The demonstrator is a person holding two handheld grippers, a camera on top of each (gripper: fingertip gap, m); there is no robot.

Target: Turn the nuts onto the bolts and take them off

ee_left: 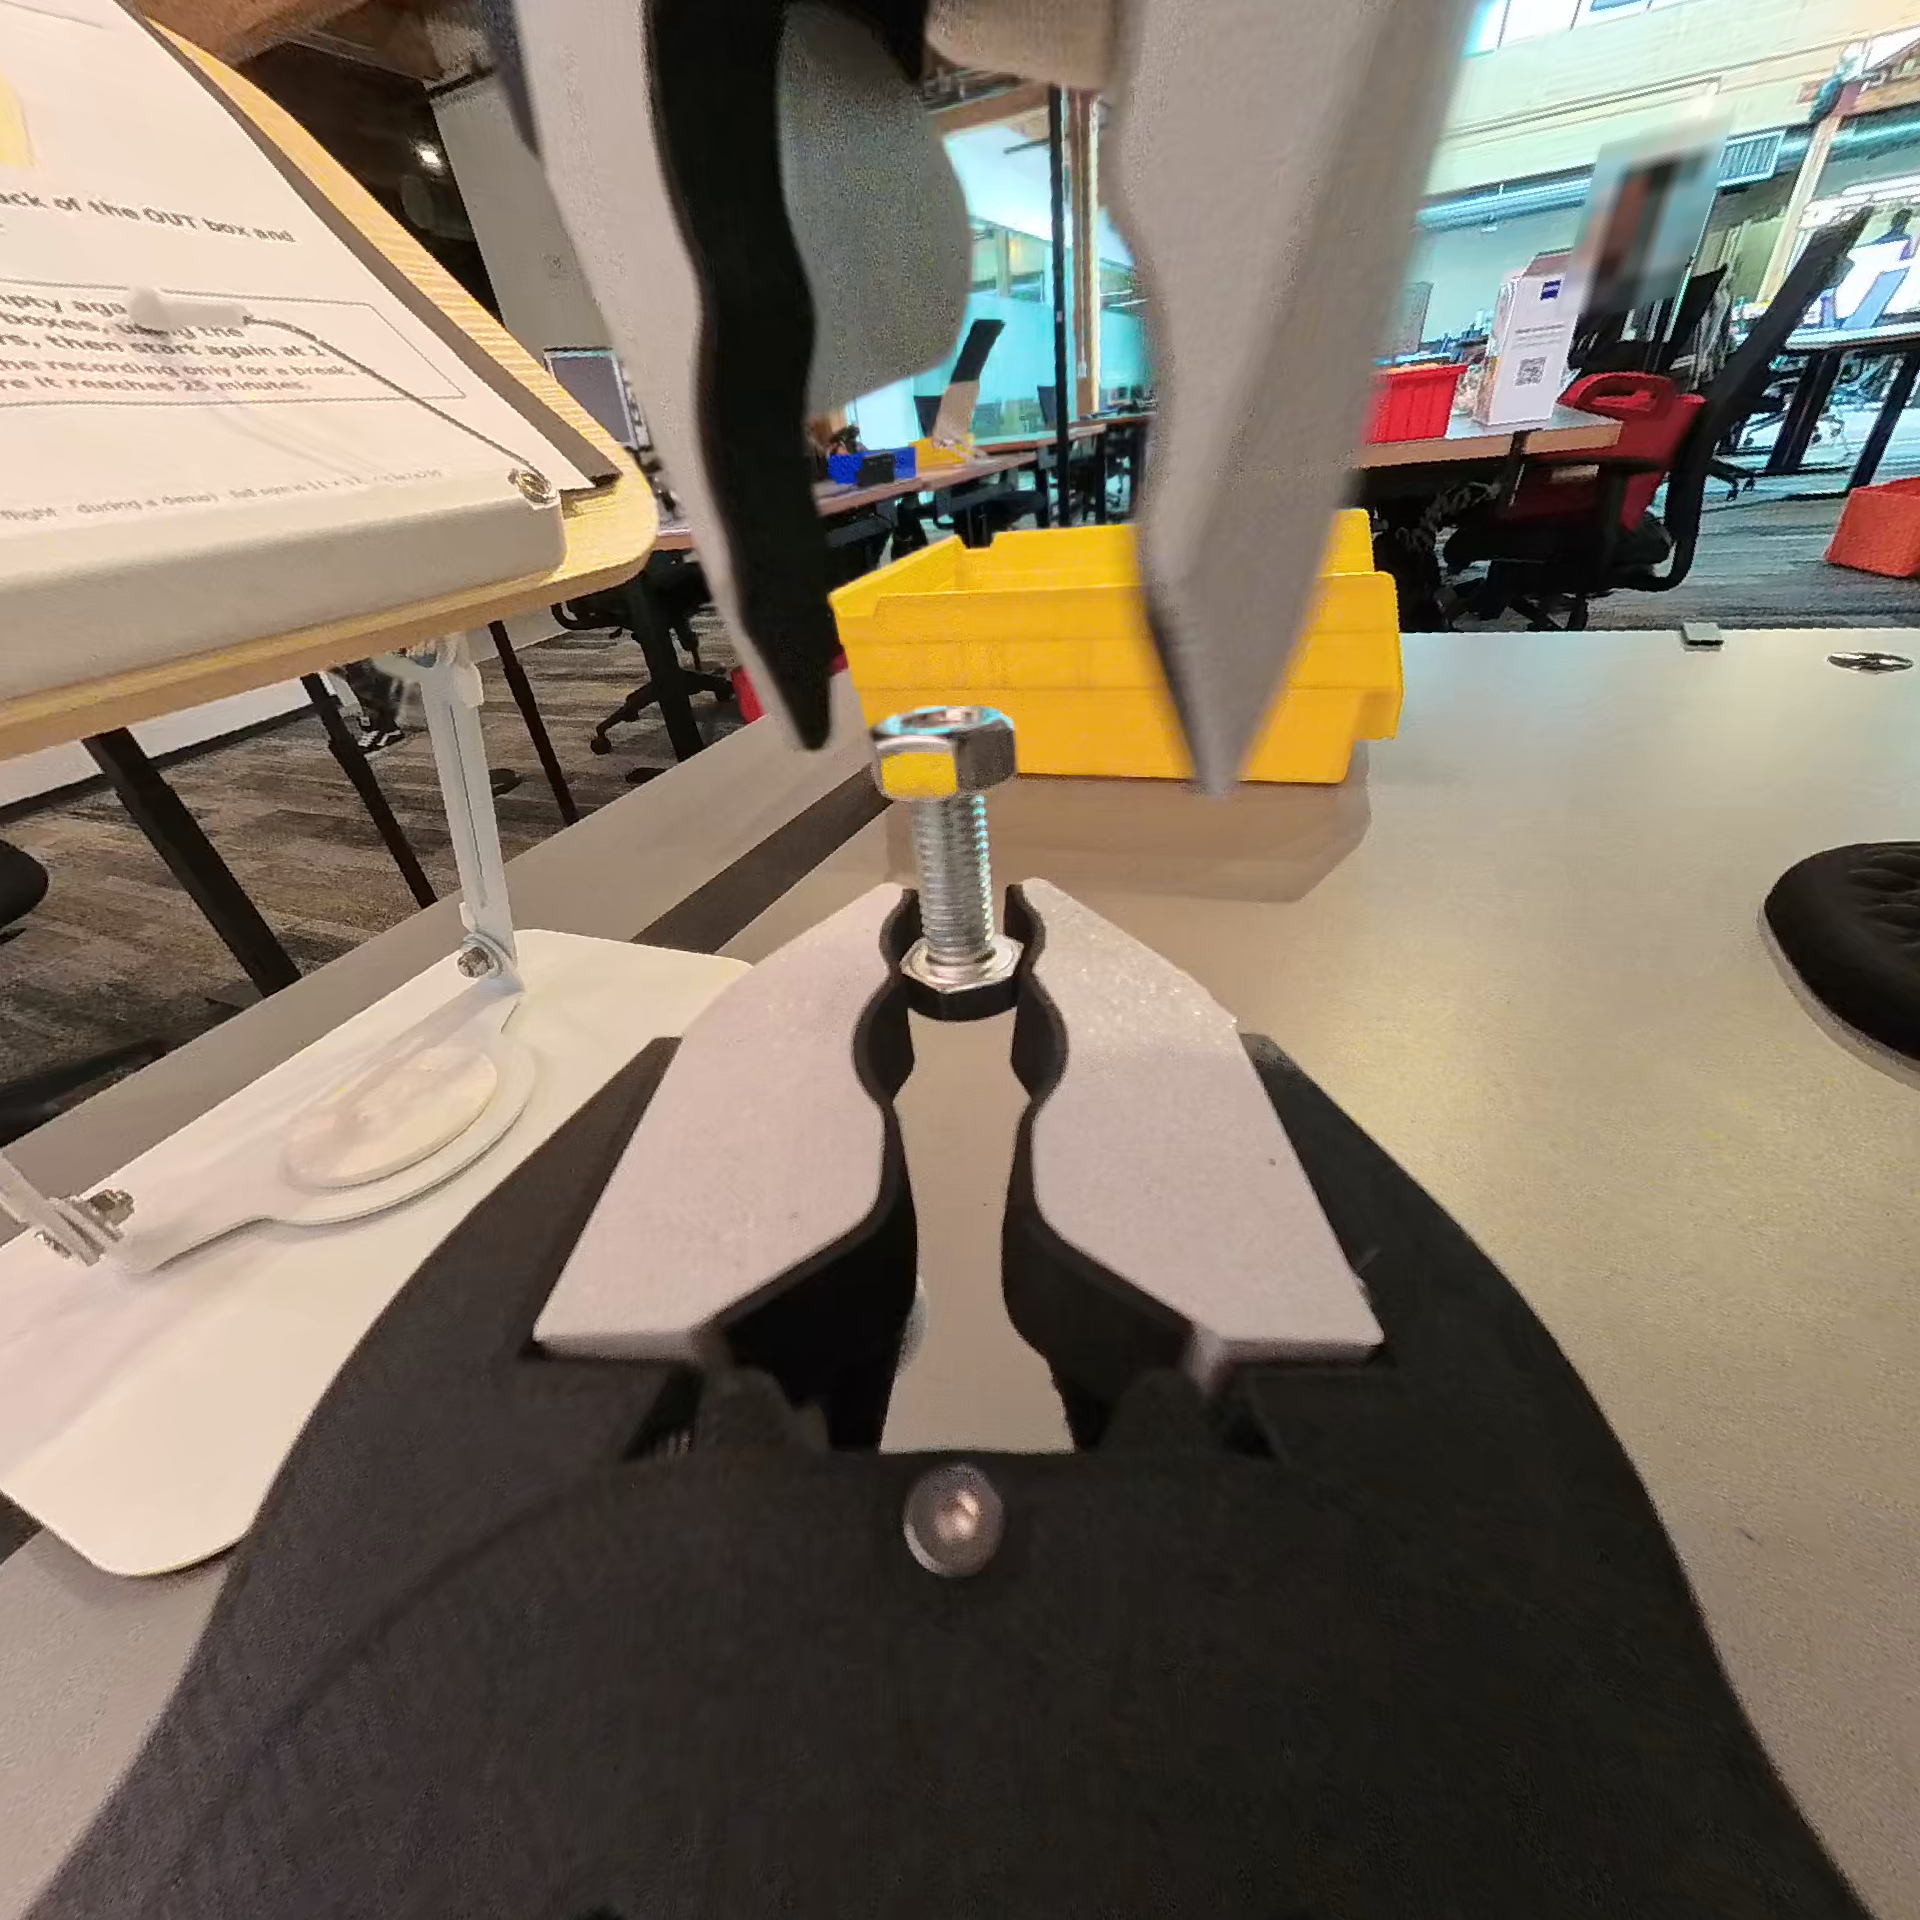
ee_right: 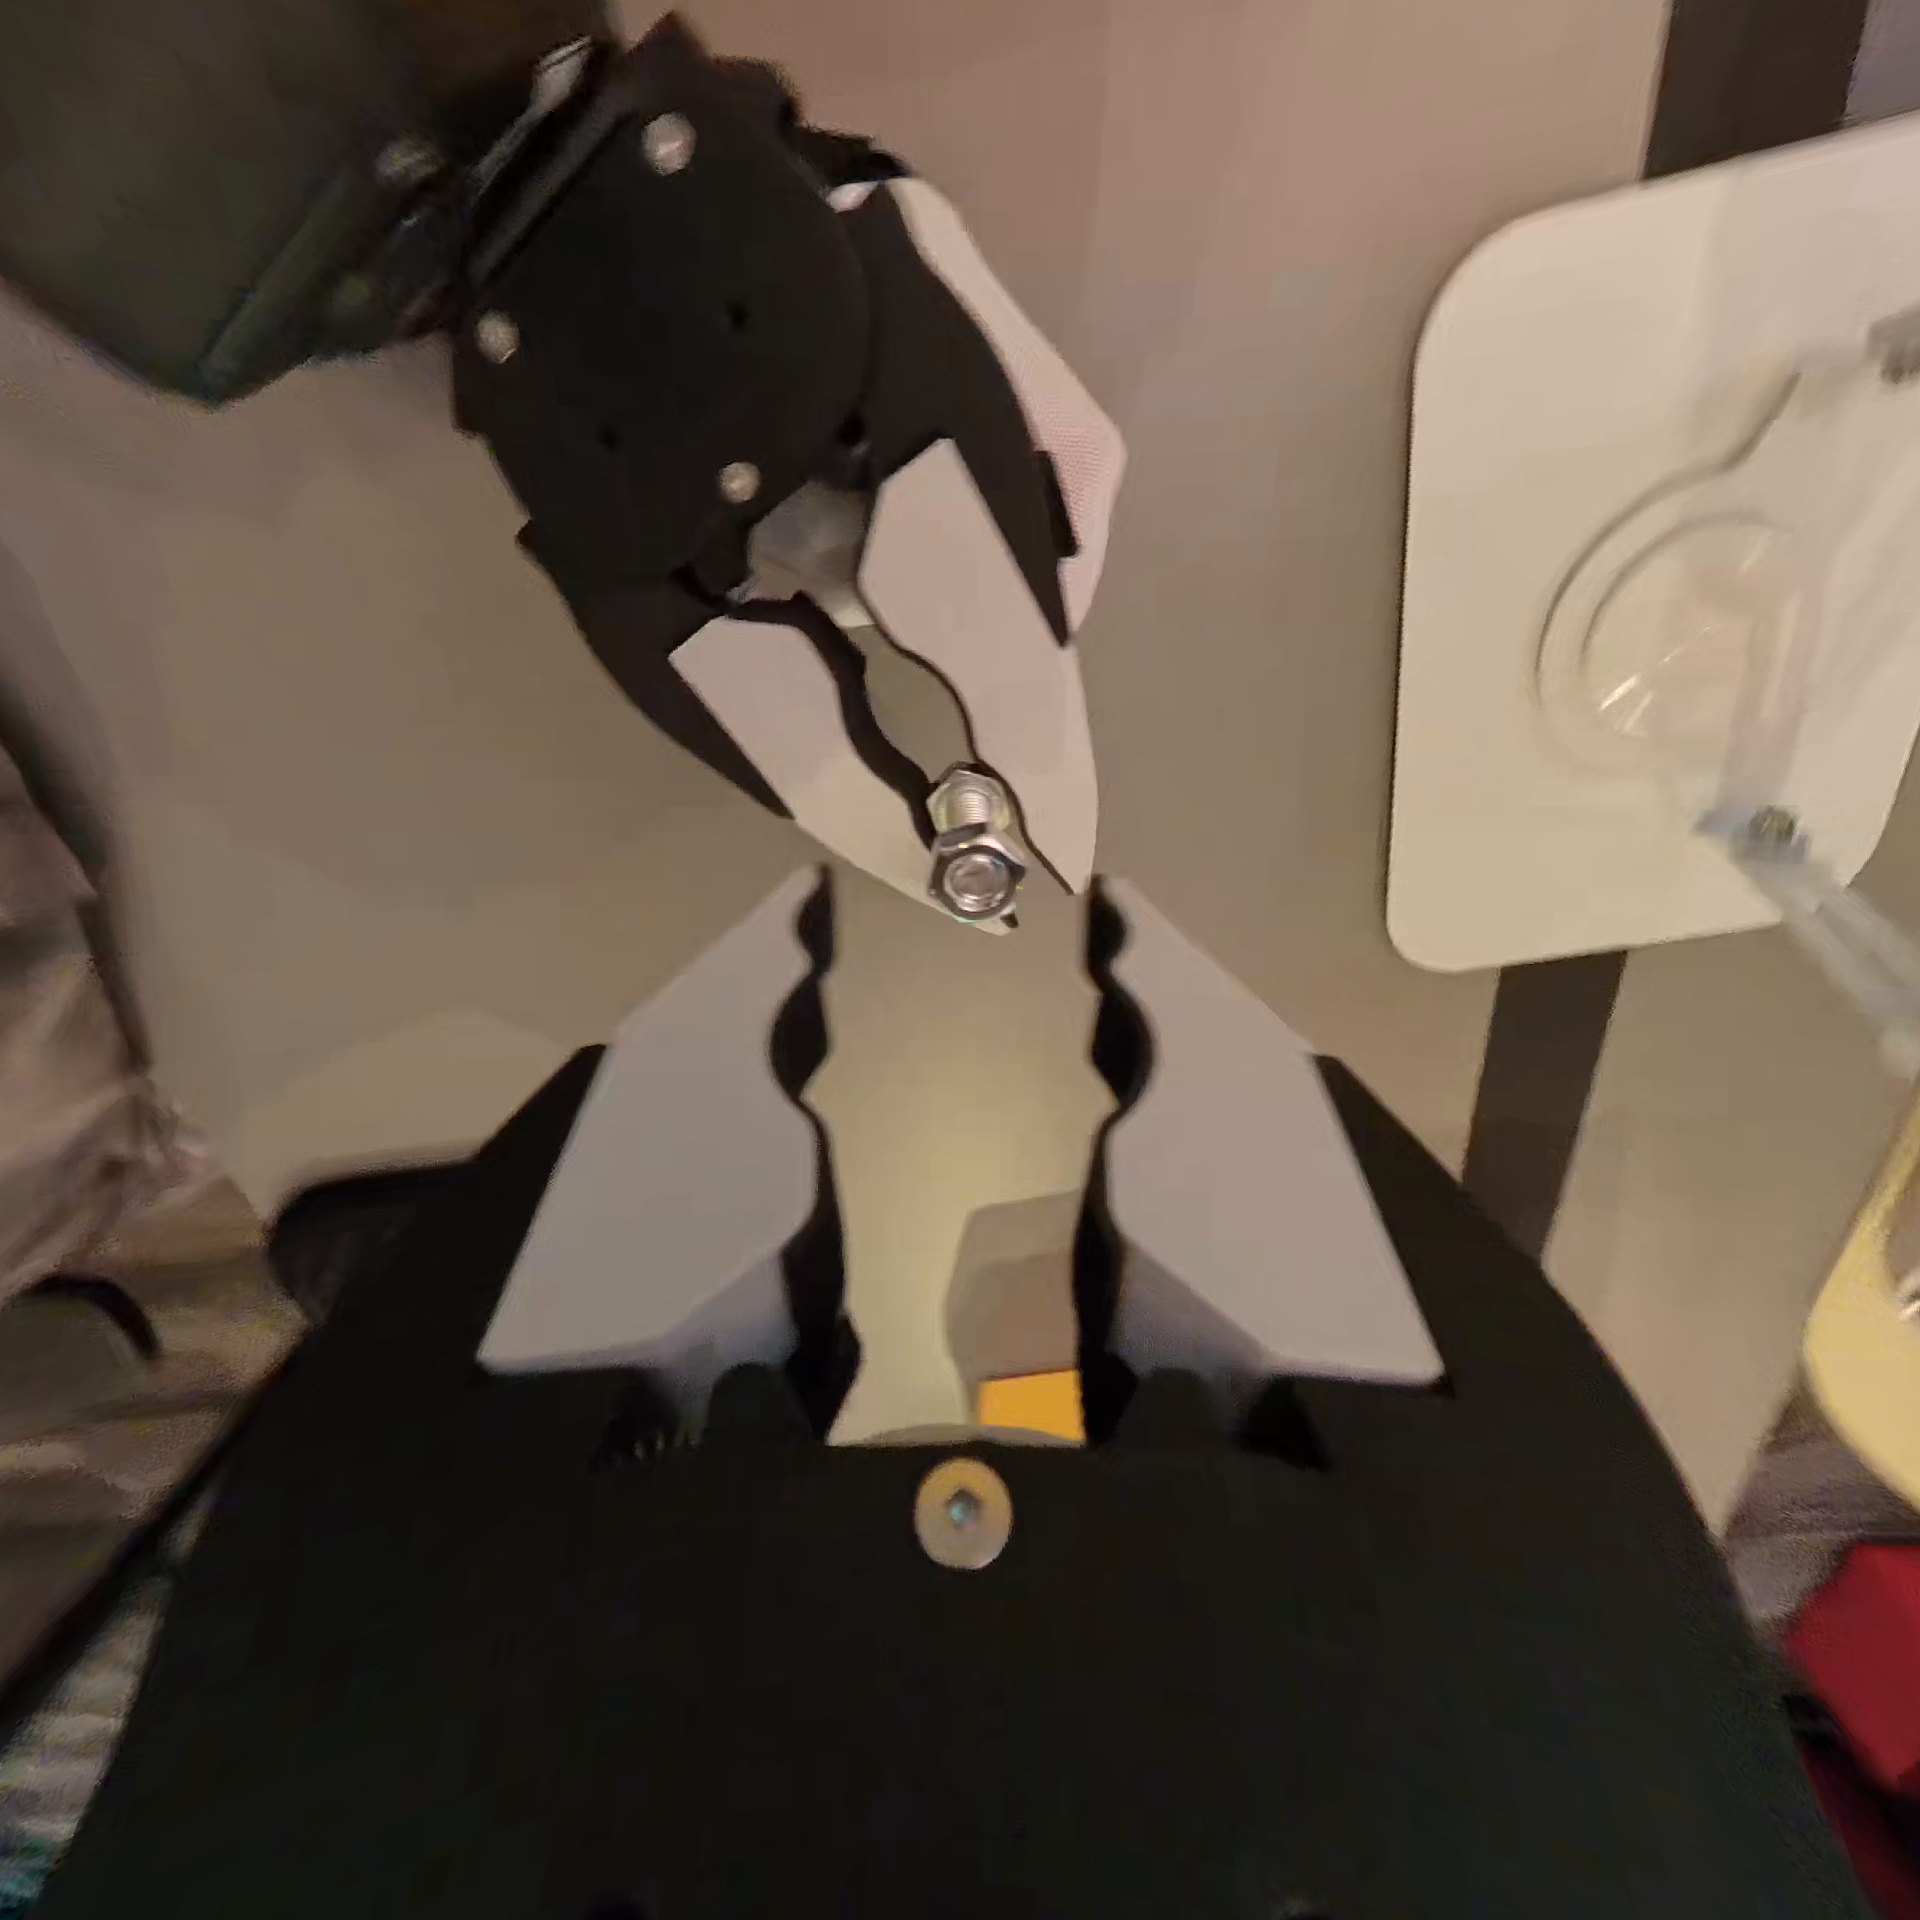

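Two grippers meet over the pale table (ee_left: 1558, 1039), both working on one bolt (ee_left: 951, 883). The left gripper (ee_left: 961, 971) is pinched on the bolt's hex head, its pale fingers (ee_left: 790, 1122) closed around it near their tips, so the threaded shank stands upright and free above them. A nut (ee_left: 945, 750) sits at the very top of the shank, with bare thread showing between it and the head. The right gripper (ee_left: 1013, 764) comes down from above with its jaws spread wide, one tip just beside the nut's left side, the other well off to its right; neither tip touches the nut in the left wrist view. In the right wrist view the same nut (ee_right: 975, 881) lies just beyond the gap between the spread fingers (ee_right: 707, 1174), closer to the right tip, and the left gripper (ee_right: 961, 821) reaches in from the upper left.

Behind the bolt a yellow bin (ee_left: 1049, 665) stands near the table's far edge, apart from both tools. To the left a white stand base (ee_left: 343, 1195) lies on the table, close to the table's left edge, carrying a tilted board (ee_left: 260, 499) that overhangs that side. A dark round pad (ee_left: 1860, 956) lies at the right border. Between the bin, the stand and the pad the tabletop around the bolt is bare
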